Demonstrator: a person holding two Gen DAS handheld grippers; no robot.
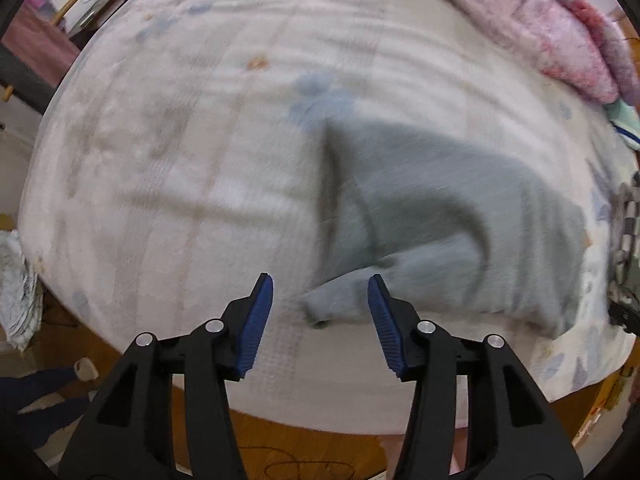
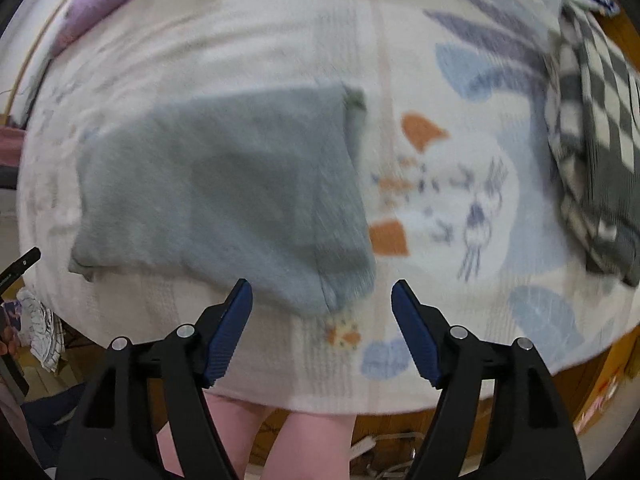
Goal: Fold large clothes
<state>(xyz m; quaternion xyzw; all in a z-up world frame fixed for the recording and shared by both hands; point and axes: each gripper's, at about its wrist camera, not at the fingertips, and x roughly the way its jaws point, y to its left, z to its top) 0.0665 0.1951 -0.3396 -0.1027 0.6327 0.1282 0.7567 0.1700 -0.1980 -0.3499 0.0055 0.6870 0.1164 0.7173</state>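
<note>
A grey garment lies folded over on the bed, right of centre in the left wrist view; a sleeve end points toward the near edge. My left gripper is open and empty, hovering just above and in front of that sleeve end. In the right wrist view the same garment lies left of centre as a rough rectangle. My right gripper is open and empty, above the garment's near right corner. Both views are motion-blurred.
The bed is covered by a pale patterned sheet. A black-and-white checked garment lies at the right. Pink bedding is piled at the far right corner. Wooden floor and my legs show below the bed edge.
</note>
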